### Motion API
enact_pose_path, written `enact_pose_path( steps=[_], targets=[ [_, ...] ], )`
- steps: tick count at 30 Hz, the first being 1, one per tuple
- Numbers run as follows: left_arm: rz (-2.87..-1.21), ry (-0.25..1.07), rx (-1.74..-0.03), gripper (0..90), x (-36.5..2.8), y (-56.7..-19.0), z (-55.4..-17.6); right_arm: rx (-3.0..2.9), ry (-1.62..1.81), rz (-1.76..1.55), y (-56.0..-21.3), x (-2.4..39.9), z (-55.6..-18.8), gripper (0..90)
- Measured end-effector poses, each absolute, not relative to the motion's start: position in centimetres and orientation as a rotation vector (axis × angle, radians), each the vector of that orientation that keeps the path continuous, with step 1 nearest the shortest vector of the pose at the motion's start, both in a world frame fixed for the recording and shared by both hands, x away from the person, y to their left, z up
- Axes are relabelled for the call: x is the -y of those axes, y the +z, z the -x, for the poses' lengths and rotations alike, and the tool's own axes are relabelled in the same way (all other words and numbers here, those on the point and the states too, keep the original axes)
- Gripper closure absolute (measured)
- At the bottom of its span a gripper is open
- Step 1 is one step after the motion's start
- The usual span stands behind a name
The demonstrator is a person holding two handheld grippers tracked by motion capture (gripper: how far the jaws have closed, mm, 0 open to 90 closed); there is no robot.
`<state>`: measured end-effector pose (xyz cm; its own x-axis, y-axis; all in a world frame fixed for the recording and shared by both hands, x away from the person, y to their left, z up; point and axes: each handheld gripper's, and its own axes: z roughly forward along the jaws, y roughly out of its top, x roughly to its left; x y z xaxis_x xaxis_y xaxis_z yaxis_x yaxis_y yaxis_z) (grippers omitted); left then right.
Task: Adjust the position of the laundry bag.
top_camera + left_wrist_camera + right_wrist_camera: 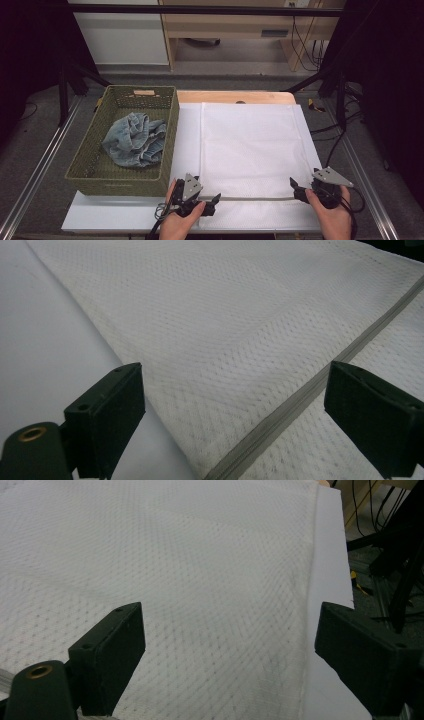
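Okay, both my grippers, left (212, 199) and right (296, 186), spread wide over mesh bag (250, 150); thin mesh may slip a pinch.

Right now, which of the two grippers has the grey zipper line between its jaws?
The left gripper, by the basket. In its own view the mesh bag's grey zipper runs between its open jaws. The right gripper frames plain mesh and the bag's side edge.

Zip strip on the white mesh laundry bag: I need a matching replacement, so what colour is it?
Grey, paler than the black claws; the zip strip shows best in the left gripper view.
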<state>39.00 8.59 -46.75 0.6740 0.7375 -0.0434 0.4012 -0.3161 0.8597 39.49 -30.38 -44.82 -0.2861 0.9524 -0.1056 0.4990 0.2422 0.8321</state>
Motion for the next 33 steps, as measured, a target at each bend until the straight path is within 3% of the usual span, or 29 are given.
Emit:
enact_pose_path(
  steps=[12, 28, 33],
  targets=[
    [-1.936, 0.466, -0.899, 6.4, -8.6, -45.6, -39.0, -1.872, 0.905, -1.388, -44.8, 31.9, -39.6, 7.9],
    [-1.892, 0.508, -0.903, 6.4, -8.7, -43.7, -38.6, -1.838, 0.924, -1.380, -44.3, 32.3, -38.8, 9.5],
    [-1.902, 0.553, -0.885, 14.9, -8.4, -41.7, -39.8, -1.809, 0.938, -1.389, -44.0, 32.7, -38.3, 12.0]
  ],
)
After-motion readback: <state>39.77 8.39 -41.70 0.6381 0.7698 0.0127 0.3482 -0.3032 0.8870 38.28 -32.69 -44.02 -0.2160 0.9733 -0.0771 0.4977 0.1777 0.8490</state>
